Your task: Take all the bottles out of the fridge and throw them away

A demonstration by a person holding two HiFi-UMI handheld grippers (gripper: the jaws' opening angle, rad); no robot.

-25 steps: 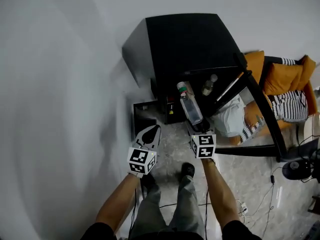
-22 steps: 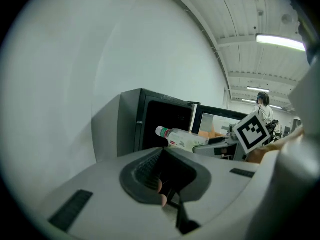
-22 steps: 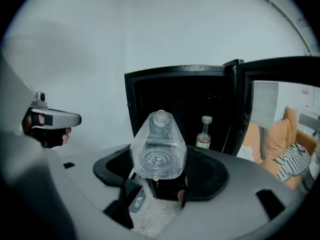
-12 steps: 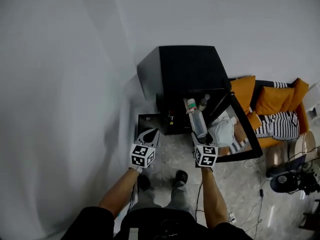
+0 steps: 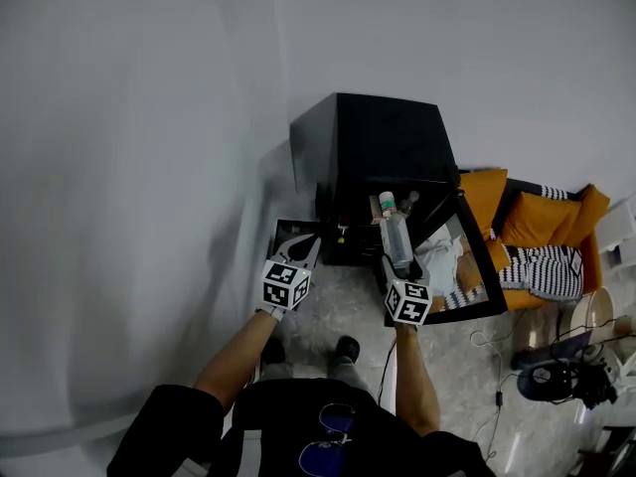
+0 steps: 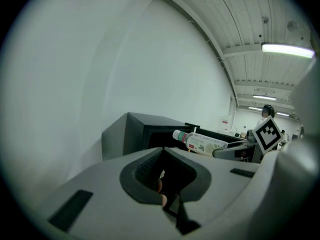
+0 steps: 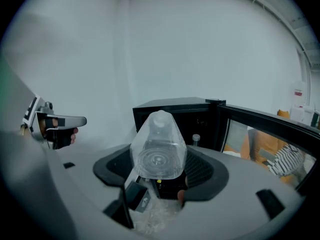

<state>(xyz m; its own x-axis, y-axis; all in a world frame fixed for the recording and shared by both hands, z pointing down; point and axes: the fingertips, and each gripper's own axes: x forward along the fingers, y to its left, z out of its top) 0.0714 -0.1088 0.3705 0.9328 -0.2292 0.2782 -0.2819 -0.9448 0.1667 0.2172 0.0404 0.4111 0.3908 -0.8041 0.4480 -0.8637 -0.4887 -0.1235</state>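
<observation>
I'm standing up and both hands rise. My right gripper (image 5: 397, 268) pinches the clear bottle (image 5: 395, 235) by its base, now out past the fridge (image 5: 383, 142) front edge. My left gripper (image 5: 306, 246) is pressed together, empty. A second bottle (image 5: 408, 203) waits inside.

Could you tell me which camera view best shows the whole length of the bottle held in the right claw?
The left gripper view: the bottle lies side-on, cap and label visible. The right gripper view shows only its base, end-on in the right claw; the head view shows it small, from above.
</observation>
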